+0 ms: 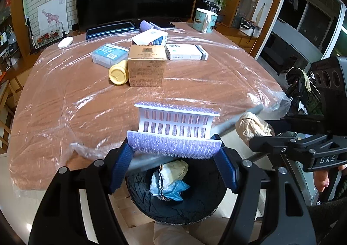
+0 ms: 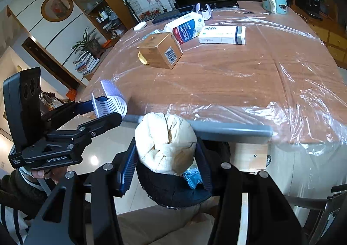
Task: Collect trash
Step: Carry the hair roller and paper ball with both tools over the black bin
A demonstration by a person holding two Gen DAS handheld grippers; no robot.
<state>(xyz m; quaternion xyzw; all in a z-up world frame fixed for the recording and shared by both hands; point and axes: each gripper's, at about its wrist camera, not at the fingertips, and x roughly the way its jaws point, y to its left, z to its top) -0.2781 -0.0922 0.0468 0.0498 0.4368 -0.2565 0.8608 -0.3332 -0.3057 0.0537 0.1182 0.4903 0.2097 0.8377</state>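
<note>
Left tool (image 1: 174,159) clamping purple hair roller (image 1: 174,134), above black bin (image 1: 173,199)

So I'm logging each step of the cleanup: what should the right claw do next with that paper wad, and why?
Probably open and drop it. The right claw grips the crumpled paper wad directly above the black-lined trash bin, which already holds wrappers. The left claw holds a white slotted plastic piece over the same bin.
</note>
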